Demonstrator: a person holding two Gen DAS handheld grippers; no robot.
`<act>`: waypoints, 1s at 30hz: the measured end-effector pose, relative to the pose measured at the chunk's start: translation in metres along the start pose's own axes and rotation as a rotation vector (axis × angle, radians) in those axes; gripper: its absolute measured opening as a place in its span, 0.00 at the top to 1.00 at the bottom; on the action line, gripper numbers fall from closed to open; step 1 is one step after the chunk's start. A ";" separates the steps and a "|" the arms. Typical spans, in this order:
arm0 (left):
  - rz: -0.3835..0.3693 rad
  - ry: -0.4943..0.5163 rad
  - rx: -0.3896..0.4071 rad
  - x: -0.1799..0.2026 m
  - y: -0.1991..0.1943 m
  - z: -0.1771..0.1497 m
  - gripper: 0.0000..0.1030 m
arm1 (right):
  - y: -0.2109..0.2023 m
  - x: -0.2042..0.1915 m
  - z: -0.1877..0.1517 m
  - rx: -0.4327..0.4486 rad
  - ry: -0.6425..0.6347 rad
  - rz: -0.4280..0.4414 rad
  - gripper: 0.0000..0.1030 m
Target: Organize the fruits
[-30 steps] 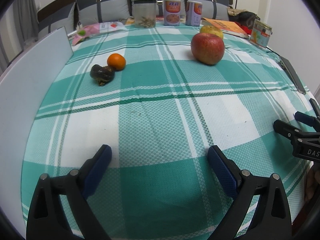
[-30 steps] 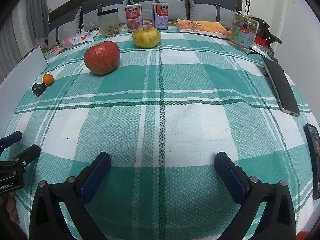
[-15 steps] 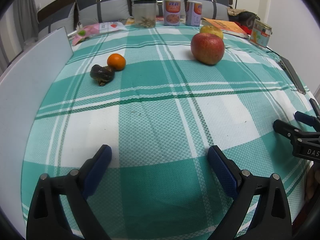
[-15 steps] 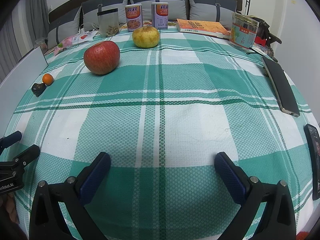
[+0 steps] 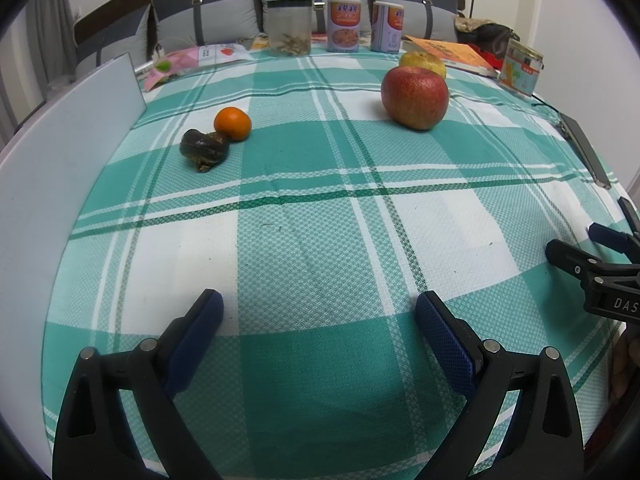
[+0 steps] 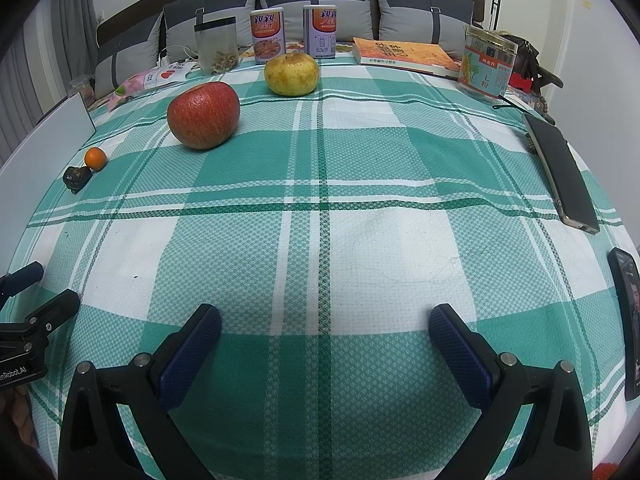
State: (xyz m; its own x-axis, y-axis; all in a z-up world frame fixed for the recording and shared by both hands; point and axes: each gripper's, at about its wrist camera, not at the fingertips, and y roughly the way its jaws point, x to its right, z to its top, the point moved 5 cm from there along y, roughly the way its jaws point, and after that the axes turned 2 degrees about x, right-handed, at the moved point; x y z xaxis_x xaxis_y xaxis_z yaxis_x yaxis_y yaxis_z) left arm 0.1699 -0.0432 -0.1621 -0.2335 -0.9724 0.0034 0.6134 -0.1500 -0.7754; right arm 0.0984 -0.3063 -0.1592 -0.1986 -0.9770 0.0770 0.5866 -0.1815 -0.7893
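Observation:
A red apple (image 5: pixel 414 98) (image 6: pixel 203 115) sits on the green plaid cloth at the far middle, with a yellow fruit (image 5: pixel 423 63) (image 6: pixel 292 73) just behind it. A small orange (image 5: pixel 232 123) (image 6: pixel 95 158) touches a dark wrinkled fruit (image 5: pixel 203 148) (image 6: pixel 77 178) at the far left. My left gripper (image 5: pixel 318 320) is open and empty near the front edge; it also shows in the right wrist view (image 6: pixel 38 292). My right gripper (image 6: pixel 325 332) is open and empty near the front edge, and shows in the left wrist view (image 5: pixel 580 240).
A white board (image 5: pixel 60 152) stands along the left edge. At the back stand a clear jar (image 6: pixel 216 46), two cans (image 6: pixel 267 36), an orange book (image 6: pixel 404 56) and a tin (image 6: pixel 486 65). A phone (image 6: pixel 560 172) and a second phone (image 6: pixel 628 320) lie at the right.

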 end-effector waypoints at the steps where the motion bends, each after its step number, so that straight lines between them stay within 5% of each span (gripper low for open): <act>1: 0.000 0.000 0.000 0.000 0.000 0.000 0.05 | 0.000 0.000 0.000 0.000 0.000 0.000 0.00; 23: -0.004 -0.001 -0.003 0.000 0.001 0.000 0.04 | 0.000 0.000 0.000 -0.002 0.000 -0.001 0.00; 30: -0.049 -0.044 -0.020 -0.030 0.010 0.040 0.06 | 0.000 0.000 0.000 -0.002 0.000 -0.001 0.00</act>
State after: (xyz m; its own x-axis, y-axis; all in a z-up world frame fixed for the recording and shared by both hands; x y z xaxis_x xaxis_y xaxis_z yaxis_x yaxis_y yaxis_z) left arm 0.2129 -0.0224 -0.1448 -0.2295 -0.9708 0.0693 0.5868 -0.1949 -0.7859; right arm 0.0983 -0.3064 -0.1594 -0.1994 -0.9768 0.0779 0.5845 -0.1823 -0.7907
